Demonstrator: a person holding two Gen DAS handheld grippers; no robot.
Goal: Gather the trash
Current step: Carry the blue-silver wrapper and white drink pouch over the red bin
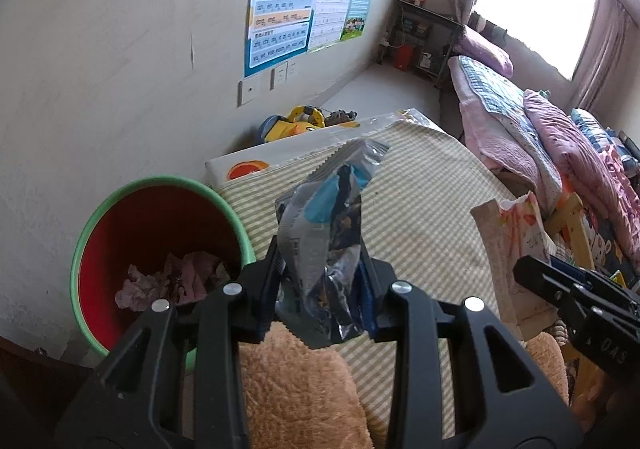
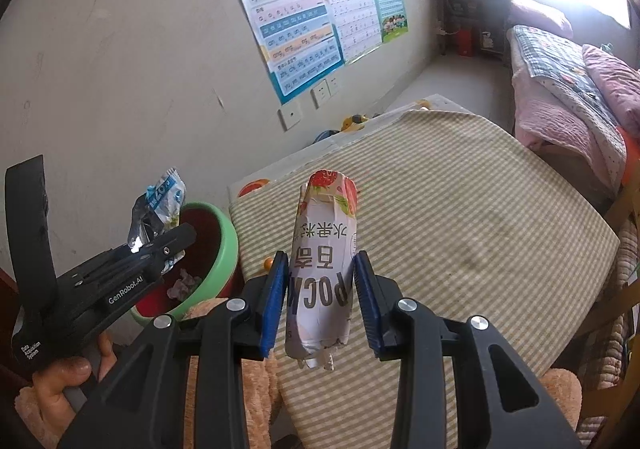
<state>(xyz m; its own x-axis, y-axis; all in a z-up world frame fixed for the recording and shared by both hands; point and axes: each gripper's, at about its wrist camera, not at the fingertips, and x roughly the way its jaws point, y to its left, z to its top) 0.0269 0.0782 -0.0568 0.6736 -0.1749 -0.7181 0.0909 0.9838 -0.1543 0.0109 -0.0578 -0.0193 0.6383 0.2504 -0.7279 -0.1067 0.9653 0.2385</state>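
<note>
A crumpled silver and blue foil snack wrapper (image 1: 328, 233) stands upright at the centre of the left wrist view, pinched at its lower end. A white paper snack pack with a strawberry print (image 2: 322, 269), rolled into a tube, stands upright at the centre of the right wrist view. The round bin with a green rim and red inside (image 1: 160, 249) sits at lower left, with crumpled pink paper (image 1: 168, 281) in its bottom.
</note>
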